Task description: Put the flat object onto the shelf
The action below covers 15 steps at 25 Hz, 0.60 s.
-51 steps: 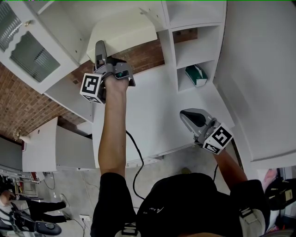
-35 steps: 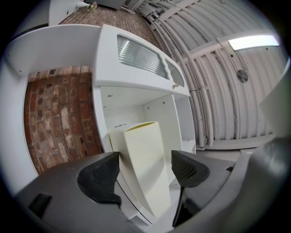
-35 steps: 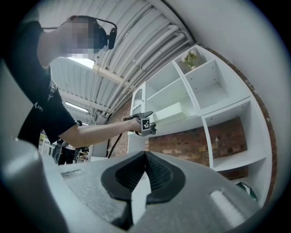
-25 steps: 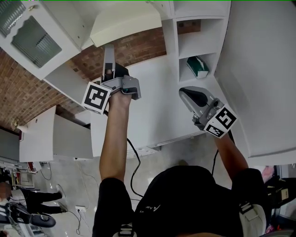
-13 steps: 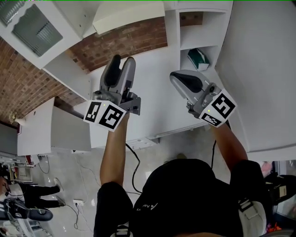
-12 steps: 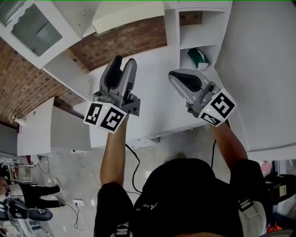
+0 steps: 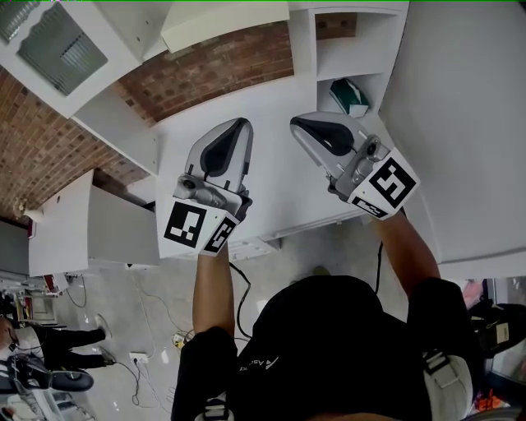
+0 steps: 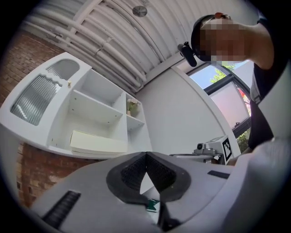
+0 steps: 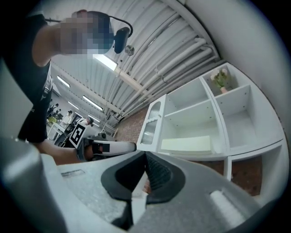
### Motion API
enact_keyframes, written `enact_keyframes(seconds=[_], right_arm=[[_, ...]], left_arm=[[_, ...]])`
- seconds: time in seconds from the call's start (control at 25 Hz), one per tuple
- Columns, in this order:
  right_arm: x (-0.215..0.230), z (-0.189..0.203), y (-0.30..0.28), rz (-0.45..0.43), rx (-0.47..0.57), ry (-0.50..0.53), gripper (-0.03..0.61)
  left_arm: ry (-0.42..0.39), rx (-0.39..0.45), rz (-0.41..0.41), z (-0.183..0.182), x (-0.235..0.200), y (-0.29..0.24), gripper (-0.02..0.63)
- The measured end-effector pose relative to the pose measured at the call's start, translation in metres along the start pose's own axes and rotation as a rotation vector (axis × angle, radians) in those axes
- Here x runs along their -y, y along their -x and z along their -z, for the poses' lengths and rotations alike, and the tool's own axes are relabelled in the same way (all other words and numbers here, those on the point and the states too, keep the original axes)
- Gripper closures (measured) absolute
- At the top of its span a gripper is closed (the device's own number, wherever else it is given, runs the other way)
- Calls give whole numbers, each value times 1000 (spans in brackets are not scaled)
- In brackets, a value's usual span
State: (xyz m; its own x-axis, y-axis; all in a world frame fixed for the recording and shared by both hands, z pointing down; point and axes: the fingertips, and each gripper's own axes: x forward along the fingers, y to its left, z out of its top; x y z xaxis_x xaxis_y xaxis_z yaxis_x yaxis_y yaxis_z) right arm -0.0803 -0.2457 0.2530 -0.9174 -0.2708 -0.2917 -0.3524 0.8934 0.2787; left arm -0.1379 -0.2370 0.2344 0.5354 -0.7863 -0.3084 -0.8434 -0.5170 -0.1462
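Note:
The flat cream box (image 7: 226, 25) lies on the lowest shelf of the white wall unit, free of both grippers; it also shows in the left gripper view (image 8: 97, 143) and the right gripper view (image 9: 186, 144). My left gripper (image 7: 241, 125) hangs over the white counter, well short of the shelf. Its jaws have just been closing and now stand shut, pads (image 8: 136, 170) together with nothing between them. My right gripper (image 7: 297, 123) is beside it at about the same height, also shut and empty, pads (image 9: 157, 175) touching.
A green object (image 7: 349, 99) sits in a small cubby at the right of the unit. A potted plant (image 9: 220, 78) stands in an upper cubby. A glazed cabinet door (image 7: 57, 45) hangs at the left. Brick wall (image 7: 222, 70) shows above the white counter (image 7: 271, 193).
My left gripper drew back from the shelf toward me, rolled over and closed its jaws. The right gripper rose and came alongside it. The cream box stayed on the shelf.

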Motion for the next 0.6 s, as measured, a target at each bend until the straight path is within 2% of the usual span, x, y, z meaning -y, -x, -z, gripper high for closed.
enact_keyframes(seconds=[0.28,0.6], right_arm=[[-6,-2,0,6,5,30,578],[-13,5,-1,-12,-13,42,578]], left_arm=[[-47,-25,8,3,13,6,615],[-15,-26,5,6,13,10,615]])
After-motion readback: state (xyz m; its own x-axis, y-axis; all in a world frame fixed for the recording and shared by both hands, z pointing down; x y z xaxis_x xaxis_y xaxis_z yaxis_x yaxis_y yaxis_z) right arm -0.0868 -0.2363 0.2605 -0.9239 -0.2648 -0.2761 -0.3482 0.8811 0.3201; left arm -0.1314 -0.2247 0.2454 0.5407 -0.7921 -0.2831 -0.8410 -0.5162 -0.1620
